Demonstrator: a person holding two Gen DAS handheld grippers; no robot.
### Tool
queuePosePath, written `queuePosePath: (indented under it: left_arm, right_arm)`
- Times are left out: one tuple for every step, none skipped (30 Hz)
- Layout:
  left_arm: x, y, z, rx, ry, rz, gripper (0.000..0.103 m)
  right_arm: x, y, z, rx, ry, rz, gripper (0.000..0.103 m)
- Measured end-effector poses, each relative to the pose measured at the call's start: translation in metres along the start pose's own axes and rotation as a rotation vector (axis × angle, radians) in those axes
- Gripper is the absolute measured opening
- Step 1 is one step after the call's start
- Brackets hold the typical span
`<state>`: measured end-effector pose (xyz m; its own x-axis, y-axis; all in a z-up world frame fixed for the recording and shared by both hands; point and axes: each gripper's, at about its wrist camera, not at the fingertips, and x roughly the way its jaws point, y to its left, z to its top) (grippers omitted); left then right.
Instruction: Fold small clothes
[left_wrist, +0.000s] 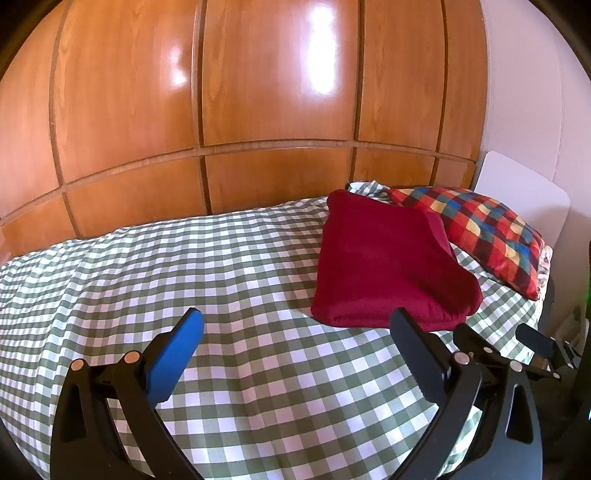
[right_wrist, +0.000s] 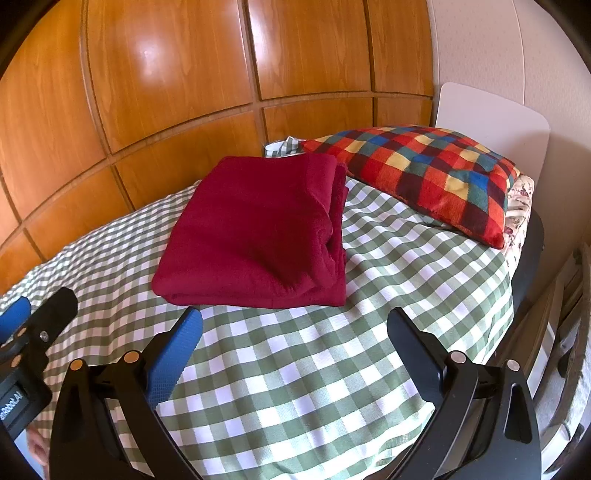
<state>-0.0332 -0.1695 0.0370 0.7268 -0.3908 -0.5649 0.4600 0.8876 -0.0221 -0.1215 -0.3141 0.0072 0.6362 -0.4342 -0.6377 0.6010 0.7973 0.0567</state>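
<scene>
One folded red garment (right_wrist: 258, 232) on checked bed (right_wrist: 295, 369); one plaid pillow (right_wrist: 424, 173) beside it. Two claws, left claw (left_wrist: 295, 325) and right claw (right_wrist: 295, 325), both released, holding nothing.

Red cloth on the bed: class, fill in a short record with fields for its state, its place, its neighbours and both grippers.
item: red cloth
state: folded in layers, lying flat
place: on the checked bedspread, towards the pillow end
neighbour: plaid pillow, beside it nearer the headboard; contact unclear
behind: wooden panels
left gripper: open, empty, above the bedspread
right gripper: open, empty, just short of the cloth
</scene>
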Motion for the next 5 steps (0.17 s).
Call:
queuePosePath:
  left_arm:
    - [0.0009, 0.0000, -0.0002, 0.000, 0.005, 0.001, 0.101]
    - [0.0023, 0.0002, -0.0007, -0.002, 0.012, 0.000, 0.101]
    - [0.0031, 0.0003, -0.0011, -0.005, 0.017, -0.001, 0.101]
    - [0.0039, 0.0005, -0.0016, -0.008, 0.021, -0.003, 0.101]
    - [0.0049, 0.0006, -0.0022, -0.009, 0.025, -0.003, 0.101]
  right_arm:
    - [0.0001, -0.0001, 0.0000, 0.000, 0.000, 0.000, 0.099]
    - [0.0001, 0.0001, -0.0001, 0.000, -0.001, 0.000, 0.099]
    - [0.0004, -0.0002, 0.0001, -0.002, 0.000, -0.001, 0.099]
    - [0.0005, 0.0001, 0.0000, -0.003, 0.000, -0.001, 0.099]
    - [0.0004, 0.0000, 0.0000, -0.002, 0.001, -0.001, 0.099]
